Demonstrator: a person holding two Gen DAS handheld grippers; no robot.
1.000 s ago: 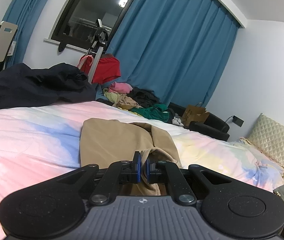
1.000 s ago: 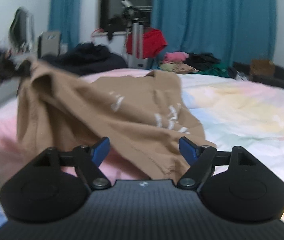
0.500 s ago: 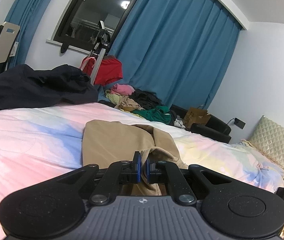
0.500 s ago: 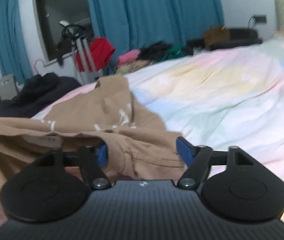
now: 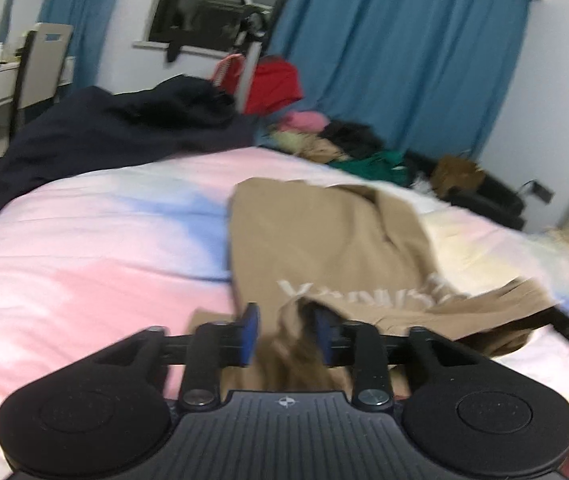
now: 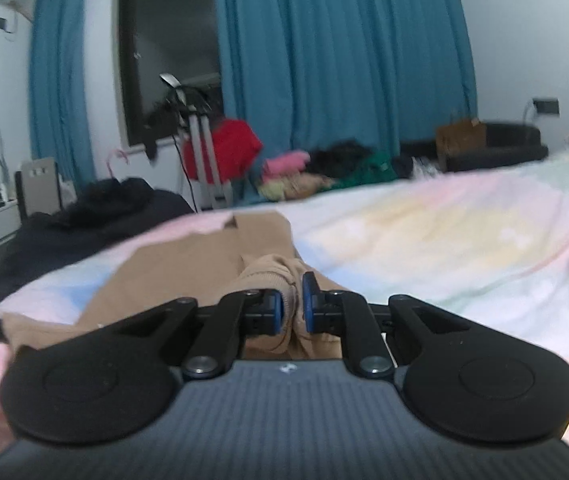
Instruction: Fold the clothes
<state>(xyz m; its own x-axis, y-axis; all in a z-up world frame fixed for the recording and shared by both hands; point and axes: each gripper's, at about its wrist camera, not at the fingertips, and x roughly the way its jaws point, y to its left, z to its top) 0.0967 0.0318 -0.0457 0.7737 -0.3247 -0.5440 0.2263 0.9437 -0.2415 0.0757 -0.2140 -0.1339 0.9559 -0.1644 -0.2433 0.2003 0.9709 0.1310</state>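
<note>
A bed (image 5: 84, 248) with a pink, blue and yellow pastel cover fills most of both views, and everything else is best placed from it. Beyond its far edge hang blue curtains (image 6: 324, 60), with a heap of mixed clothes (image 6: 324, 168) below them; a dark garment (image 5: 104, 132) is piled at the far left corner. On the bed, near its front edge, lies the tan sweatshirt (image 5: 324, 248), partly folded, white lettering showing. The left gripper (image 5: 286, 334) is letting go: its jaws are opening, a bunch of tan cloth loose between the pads. The right gripper (image 6: 292, 306) is closing on a ribbed tan cuff or hem, the fabric pinched between its pads. This looks like a change of grip in mid-fold. Next, the right side probably needs to carry its pinched edge across the body of the shirt, while the left finds a fresh hold or pins the crease.
</note>
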